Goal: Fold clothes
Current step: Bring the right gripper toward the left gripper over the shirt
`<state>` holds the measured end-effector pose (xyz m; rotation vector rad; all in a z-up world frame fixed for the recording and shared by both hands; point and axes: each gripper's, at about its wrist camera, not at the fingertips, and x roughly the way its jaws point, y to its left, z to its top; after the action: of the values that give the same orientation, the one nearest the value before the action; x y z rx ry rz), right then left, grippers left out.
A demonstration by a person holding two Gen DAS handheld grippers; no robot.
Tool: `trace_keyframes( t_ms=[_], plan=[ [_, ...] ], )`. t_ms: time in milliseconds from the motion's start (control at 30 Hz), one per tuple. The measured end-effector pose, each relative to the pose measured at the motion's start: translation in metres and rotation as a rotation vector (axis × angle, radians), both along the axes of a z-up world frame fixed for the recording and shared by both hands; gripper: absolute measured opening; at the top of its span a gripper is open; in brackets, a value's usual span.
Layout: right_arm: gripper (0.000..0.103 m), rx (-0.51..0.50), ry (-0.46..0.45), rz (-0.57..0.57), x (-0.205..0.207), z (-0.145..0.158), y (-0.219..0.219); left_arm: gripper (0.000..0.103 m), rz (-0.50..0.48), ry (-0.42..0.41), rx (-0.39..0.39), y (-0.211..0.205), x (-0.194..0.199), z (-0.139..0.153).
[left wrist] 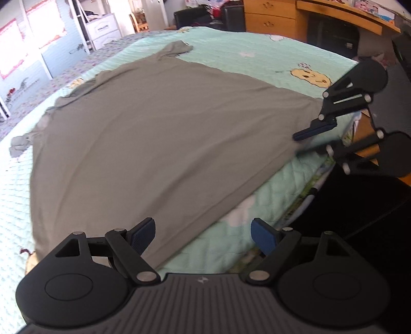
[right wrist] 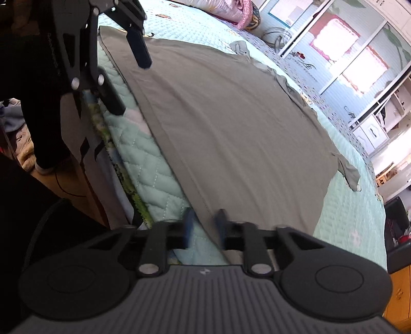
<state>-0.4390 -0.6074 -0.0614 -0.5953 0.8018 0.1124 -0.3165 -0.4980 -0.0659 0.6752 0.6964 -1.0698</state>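
A grey T-shirt (left wrist: 154, 133) lies spread flat on the light green quilted bed (left wrist: 231, 51), its hem along the near bed edge; it also shows in the right wrist view (right wrist: 231, 128). My left gripper (left wrist: 203, 236) is open over the hem's left corner, one finger above the cloth, one above the quilt. My right gripper (right wrist: 204, 223) has its jaws partly closed around the hem's other corner, with a gap still showing; it also shows in the left wrist view (left wrist: 299, 142). The left gripper shows in the right wrist view (right wrist: 132, 84).
A wooden desk with drawers (left wrist: 272, 18) stands beyond the bed's far side. White cabinets and windows (right wrist: 359, 64) line the wall. A pink bundle (right wrist: 239, 12) lies at the bed's far end. A dark-clothed person's legs (right wrist: 43, 115) stand beside the bed.
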Motion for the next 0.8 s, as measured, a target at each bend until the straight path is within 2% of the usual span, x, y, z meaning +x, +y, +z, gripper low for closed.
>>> trace_keyframes(
  t_ms=[67, 233, 367, 500, 533, 567, 600, 633, 700, 733, 800],
  plan=[
    [0.003, 0.025, -0.016, -0.009, 0.001, 0.005, -0.004, 0.085, -0.007, 0.004, 0.008, -0.002, -0.004, -0.001],
    [0.002, 0.143, -0.076, -0.043, 0.007, 0.028, -0.02, 0.085, -0.031, 0.02, -0.005, -0.006, -0.012, 0.003],
    [0.002, 0.288, -0.102, -0.096, 0.019, 0.041, -0.041, 0.085, -0.056, 0.037, -0.027, -0.01, -0.016, 0.008],
    [0.003, 0.328, -0.146, -0.168, 0.033, 0.04, -0.057, 0.085, -0.083, 0.05, -0.033, -0.021, -0.018, 0.006],
    [0.003, 0.297, -0.144, -0.205, 0.039, 0.034, -0.059, 0.085, -0.092, 0.055, -0.037, -0.025, -0.017, 0.006],
    [0.006, 0.267, -0.142, -0.241, 0.044, 0.028, -0.061, 0.085, -0.102, 0.062, -0.042, -0.029, -0.017, 0.005],
    [0.015, 0.259, -0.115, -0.272, 0.048, 0.02, -0.065, 0.085, -0.115, 0.072, -0.05, -0.031, -0.017, 0.005],
    [0.02, 0.251, -0.088, -0.302, 0.052, 0.013, -0.069, 0.083, -0.125, 0.084, -0.054, -0.033, -0.016, 0.004],
    [0.022, 0.31, -0.099, -0.32, 0.042, 0.015, -0.072, 0.075, -0.132, 0.103, -0.046, -0.035, -0.012, 0.0],
    [0.022, 0.319, -0.116, -0.293, 0.031, 0.02, -0.068, 0.068, -0.12, 0.103, -0.031, -0.035, -0.01, -0.003],
    [0.022, 0.336, -0.151, -0.238, 0.009, 0.029, -0.059, 0.064, -0.112, 0.092, -0.011, -0.035, -0.007, -0.008]
  ],
)
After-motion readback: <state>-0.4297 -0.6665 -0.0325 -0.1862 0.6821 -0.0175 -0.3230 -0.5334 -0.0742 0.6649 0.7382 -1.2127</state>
